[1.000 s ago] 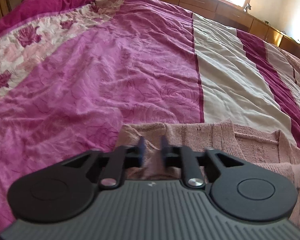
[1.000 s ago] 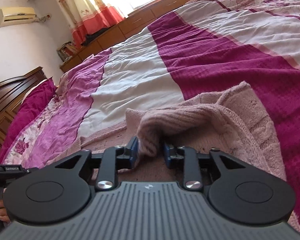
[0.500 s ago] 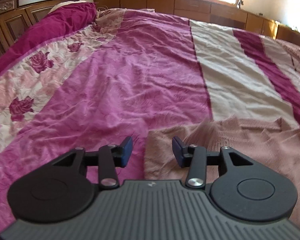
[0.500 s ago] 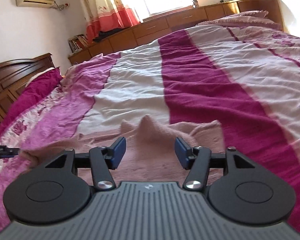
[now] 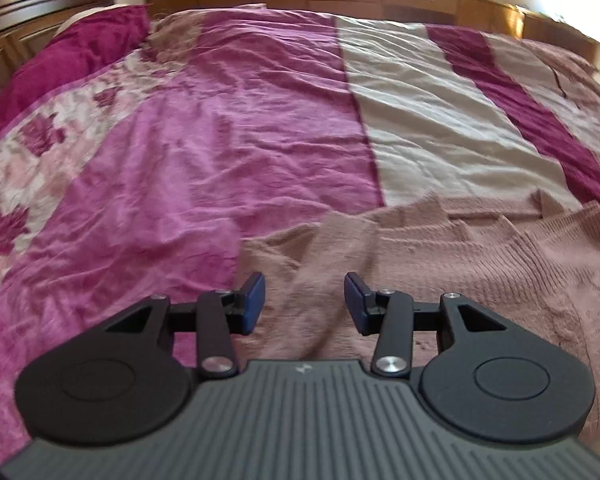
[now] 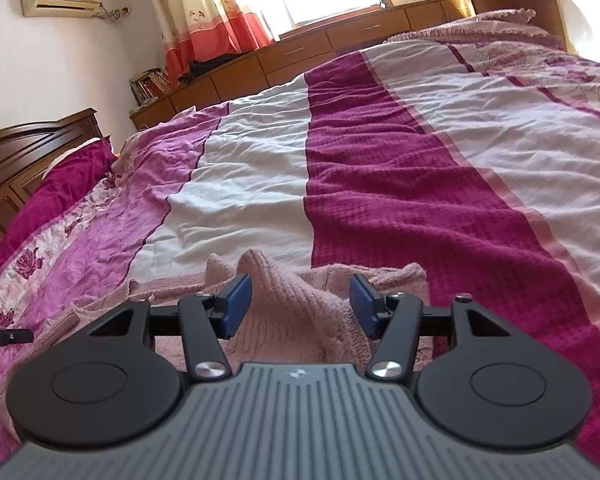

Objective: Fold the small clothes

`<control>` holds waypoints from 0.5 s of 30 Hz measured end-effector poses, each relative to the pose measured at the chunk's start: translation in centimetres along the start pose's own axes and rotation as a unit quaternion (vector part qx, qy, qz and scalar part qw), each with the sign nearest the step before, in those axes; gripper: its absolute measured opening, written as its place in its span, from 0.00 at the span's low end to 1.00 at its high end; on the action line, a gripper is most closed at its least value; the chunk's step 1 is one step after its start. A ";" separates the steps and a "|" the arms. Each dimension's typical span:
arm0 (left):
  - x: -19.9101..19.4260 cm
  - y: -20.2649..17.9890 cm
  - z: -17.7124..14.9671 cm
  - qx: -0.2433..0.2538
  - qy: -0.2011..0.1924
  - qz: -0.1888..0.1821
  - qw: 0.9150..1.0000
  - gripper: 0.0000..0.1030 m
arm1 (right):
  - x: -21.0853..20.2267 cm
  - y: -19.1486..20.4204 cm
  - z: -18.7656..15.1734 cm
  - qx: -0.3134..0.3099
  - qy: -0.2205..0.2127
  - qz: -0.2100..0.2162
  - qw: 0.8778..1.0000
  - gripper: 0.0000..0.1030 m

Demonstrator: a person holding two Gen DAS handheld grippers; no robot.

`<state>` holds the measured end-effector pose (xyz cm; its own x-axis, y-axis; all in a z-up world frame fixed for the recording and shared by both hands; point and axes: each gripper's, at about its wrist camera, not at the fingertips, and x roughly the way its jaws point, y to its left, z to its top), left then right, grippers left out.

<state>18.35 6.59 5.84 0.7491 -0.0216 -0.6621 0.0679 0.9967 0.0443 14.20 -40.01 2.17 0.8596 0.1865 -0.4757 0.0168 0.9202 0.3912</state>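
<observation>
A dusty-pink knitted garment [image 5: 440,256] lies spread on the striped bedspread, filling the lower right of the left wrist view. My left gripper [image 5: 305,302] hangs open just above its left edge, and the blue pads press on nothing. In the right wrist view the same knit [image 6: 296,312] rises in a soft peak between the fingers of my right gripper [image 6: 300,306], which is open, with cloth lying loose in the gap and a clear space on each side. The garment's near part is hidden under both gripper bodies.
The bedspread [image 6: 380,184] has magenta, white and floral stripes and stretches far ahead. A dark wooden headboard [image 6: 28,152] and a magenta pillow [image 5: 72,60] lie to the left. Low wooden cabinets [image 6: 320,48] run under the window. The left gripper's tip [image 6: 4,336] shows at the left edge.
Both grippers let go of the pink knit and opened; the cloth dropped back onto the bed. Both hands then drew back and rose a little, and the right view rolled.
</observation>
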 end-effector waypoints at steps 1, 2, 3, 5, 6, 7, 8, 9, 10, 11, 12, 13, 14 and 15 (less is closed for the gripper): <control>0.4 -0.5 -0.1 0.007 0.002 0.000 1.000 0.44 | 0.3 -0.1 0.1 0.002 0.005 -0.001 1.000 0.60; 0.8 -1.0 -0.2 0.015 0.004 -0.001 1.000 0.44 | 0.6 -0.1 0.3 0.001 0.013 -0.001 1.000 0.60; 1.2 -1.5 -0.4 0.021 0.007 -0.002 1.000 0.44 | 0.9 0.0 0.5 -0.002 0.020 -0.001 1.000 0.60; 2.0 -2.2 -0.8 0.029 0.009 0.005 1.000 0.44 | 1.2 0.3 1.0 -0.014 0.028 -0.002 1.000 0.60; 2.4 -2.4 -0.9 0.031 0.006 0.013 0.999 0.44 | 1.4 0.3 1.2 -0.021 0.030 -0.001 0.999 0.60; 2.5 -2.4 -1.0 0.032 0.000 0.016 0.999 0.44 | 1.5 0.4 1.3 -0.024 0.032 0.001 0.999 0.60; 2.6 -2.4 -1.1 0.032 -0.009 0.020 0.999 0.44 | 1.7 0.4 1.3 -0.025 0.037 0.005 0.999 0.60; 2.6 -2.3 -1.1 0.030 -0.015 0.027 0.999 0.39 | 1.8 0.3 1.2 -0.024 0.041 0.006 0.999 0.60; 2.6 -2.1 -1.0 0.027 -0.018 0.032 0.999 0.29 | 2.1 0.3 1.1 -0.023 0.046 0.005 0.999 0.60; 2.7 -1.8 -0.9 0.022 -0.019 0.036 0.999 0.27 | 2.3 0.3 1.0 -0.023 0.052 0.006 0.998 0.60; 2.7 -1.5 -0.7 0.013 -0.021 0.042 0.999 0.27 | 2.4 0.3 0.9 -0.024 0.055 0.007 0.998 0.60; 2.6 -1.0 -0.6 0.001 -0.023 0.049 0.999 0.27 | 2.5 0.5 0.9 -0.026 0.056 0.007 0.998 0.60; 2.6 -0.6 -0.4 -0.005 -0.024 0.055 0.998 0.27 | 2.5 0.6 0.8 -0.029 0.057 0.007 0.998 0.60; 2.7 -0.2 -0.3 -0.011 -0.025 0.064 0.998 0.27 | 2.5 0.7 0.8 -0.032 0.058 0.009 0.998 0.60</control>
<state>20.12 6.36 3.83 0.7822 0.1036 -0.6144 -0.0448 0.9929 0.1104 16.75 -39.14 1.91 0.7946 0.2377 -0.5587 -0.0334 0.9359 0.3507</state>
